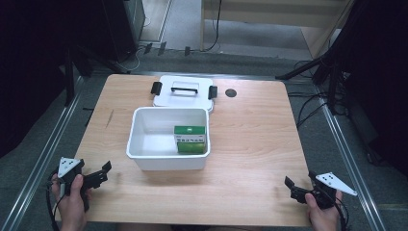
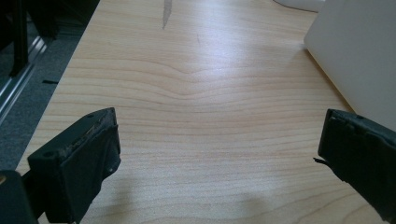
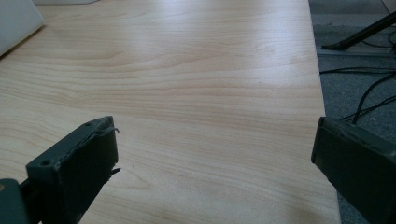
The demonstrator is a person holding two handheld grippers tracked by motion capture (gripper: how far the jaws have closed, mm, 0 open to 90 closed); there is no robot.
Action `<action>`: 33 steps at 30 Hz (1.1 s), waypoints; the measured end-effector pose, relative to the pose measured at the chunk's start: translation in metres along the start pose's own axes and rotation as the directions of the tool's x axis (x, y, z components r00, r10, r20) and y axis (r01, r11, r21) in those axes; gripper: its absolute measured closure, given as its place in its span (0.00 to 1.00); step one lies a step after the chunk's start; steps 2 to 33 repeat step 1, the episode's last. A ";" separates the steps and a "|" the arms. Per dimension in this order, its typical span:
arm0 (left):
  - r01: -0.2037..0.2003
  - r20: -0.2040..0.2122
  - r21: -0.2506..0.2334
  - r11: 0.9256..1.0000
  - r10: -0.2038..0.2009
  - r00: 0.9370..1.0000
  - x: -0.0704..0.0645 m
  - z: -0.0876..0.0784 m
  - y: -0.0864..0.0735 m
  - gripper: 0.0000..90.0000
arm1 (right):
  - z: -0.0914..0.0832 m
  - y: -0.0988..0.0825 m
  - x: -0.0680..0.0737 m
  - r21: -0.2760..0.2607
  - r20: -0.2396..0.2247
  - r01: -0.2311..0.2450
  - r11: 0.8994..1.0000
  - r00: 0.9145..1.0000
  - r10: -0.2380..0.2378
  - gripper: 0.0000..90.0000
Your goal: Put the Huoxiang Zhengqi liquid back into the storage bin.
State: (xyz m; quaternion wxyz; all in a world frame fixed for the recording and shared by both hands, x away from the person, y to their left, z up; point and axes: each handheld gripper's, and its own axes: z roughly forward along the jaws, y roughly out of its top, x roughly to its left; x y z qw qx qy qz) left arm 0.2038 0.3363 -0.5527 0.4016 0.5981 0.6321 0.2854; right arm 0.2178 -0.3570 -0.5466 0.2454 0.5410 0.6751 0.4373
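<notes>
A white plastic bin (image 1: pixel 144 154) stands open in the middle of the wooden table (image 1: pixel 250 134). Inside it, at its right side, lie green and white boxes (image 1: pixel 190 138). The bin's white lid (image 1: pixel 183 91) with a black handle and black clips lies flat just behind it. My left gripper (image 1: pixel 102 173) rests near the front left corner, open and empty (image 2: pixel 219 144); the bin's wall (image 2: pixel 355 56) shows at its right. My right gripper (image 1: pixel 298 185) sits near the front right corner, open with bare wood between its jaws (image 3: pixel 215 149).
A dark round hole (image 1: pixel 231 93) sits in the tabletop right of the lid. Tripod legs and cables (image 1: pixel 317 96) lie on the floor off the right edge. Metal rails (image 1: pixel 43 159) run along both sides of the table.
</notes>
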 end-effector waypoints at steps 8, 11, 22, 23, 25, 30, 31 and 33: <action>0.001 0.000 0.000 1.000 -0.001 1.000 0.000 0.000 0.000 0.00 | 0.000 0.000 0.000 0.001 -0.004 0.001 1.000 1.000 -0.001 0.00; 0.001 0.000 0.000 1.000 -0.001 1.000 0.000 0.000 0.000 0.00 | 0.000 0.000 0.000 0.001 -0.004 0.001 1.000 1.000 -0.001 0.00; 0.001 0.000 0.000 1.000 -0.001 1.000 0.000 0.000 0.000 0.00 | 0.000 0.000 0.000 0.001 -0.004 0.001 1.000 1.000 -0.001 0.00; 0.001 0.000 0.000 1.000 -0.001 1.000 0.000 0.000 0.000 0.00 | 0.000 0.000 0.000 0.001 -0.004 0.001 1.000 1.000 -0.001 0.00; 0.001 0.000 0.000 1.000 -0.001 1.000 0.000 0.000 0.000 0.00 | 0.000 0.000 0.000 0.001 -0.004 0.001 1.000 1.000 -0.001 0.00; 0.001 0.000 0.000 1.000 -0.001 1.000 0.000 0.000 0.000 0.00 | 0.000 0.000 0.000 0.001 -0.004 0.001 1.000 1.000 -0.001 0.00; 0.001 0.000 0.000 1.000 -0.001 1.000 0.000 0.000 0.000 0.00 | 0.000 0.000 0.000 0.001 -0.004 0.001 1.000 1.000 -0.001 0.00; 0.001 0.000 0.000 1.000 -0.001 1.000 0.000 0.000 0.000 0.00 | 0.000 0.000 0.000 0.001 -0.004 0.001 1.000 1.000 -0.001 0.00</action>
